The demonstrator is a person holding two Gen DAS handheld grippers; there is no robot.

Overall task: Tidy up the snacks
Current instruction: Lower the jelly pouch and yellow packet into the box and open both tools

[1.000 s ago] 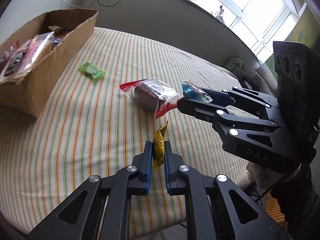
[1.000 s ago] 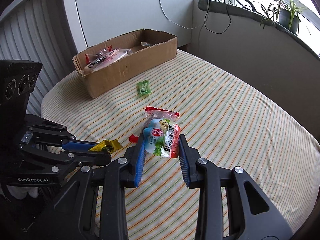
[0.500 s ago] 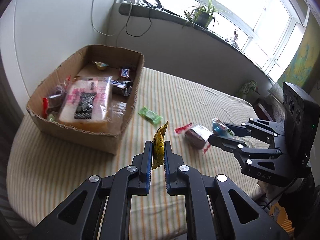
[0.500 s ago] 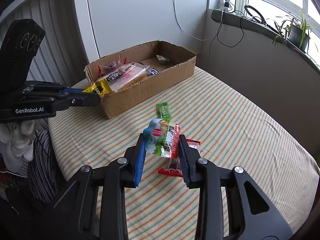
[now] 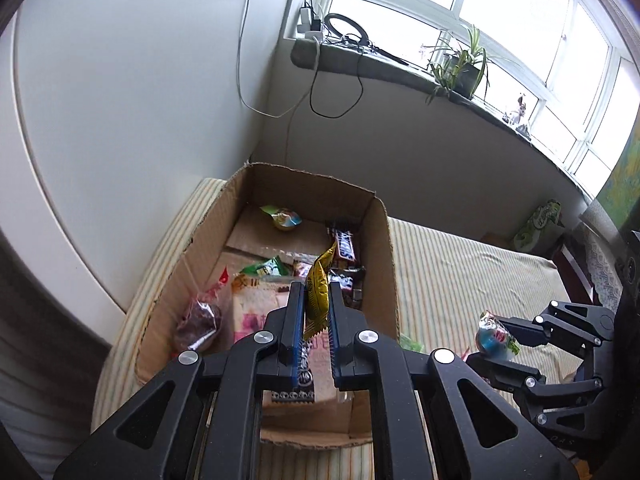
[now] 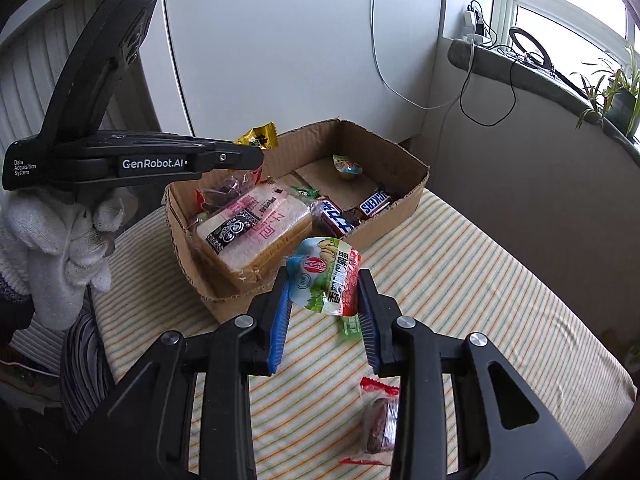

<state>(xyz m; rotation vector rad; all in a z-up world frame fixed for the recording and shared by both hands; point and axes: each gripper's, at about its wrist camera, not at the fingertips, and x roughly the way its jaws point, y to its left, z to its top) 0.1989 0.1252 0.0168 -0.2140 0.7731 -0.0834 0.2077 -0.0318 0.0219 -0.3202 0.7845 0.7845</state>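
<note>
striped cloth (image 6: 480,280) covers the table from edge to edge, and on it sits the cardboard box (image 6: 404,200), open on top and already carrying a load. biggest thing inside is the bagged bread loaf (image 6: 256,232), lying along the near wall, with snickers bars (image 6: 374,202) piled beside it and a small jelly cup (image 6: 347,167) at the far end. left gripper (image 5: 314,320) hangs right over the box, its two blue-padded fingers pressed onto a yellow sachet (image 5: 318,280) that stands upright between them, above the bread. right gripper (image 6: 324,296) is out over the cloth just short of the box's near corner, pinching a green and red snack pouch (image 6: 328,276) between its pads. on the cloth below it lies a brown cake in a red-edged clear wrapper (image 6: 378,420), and a small green candy (image 6: 350,326) peeks out just under the pouch, near the box wall.
</note>
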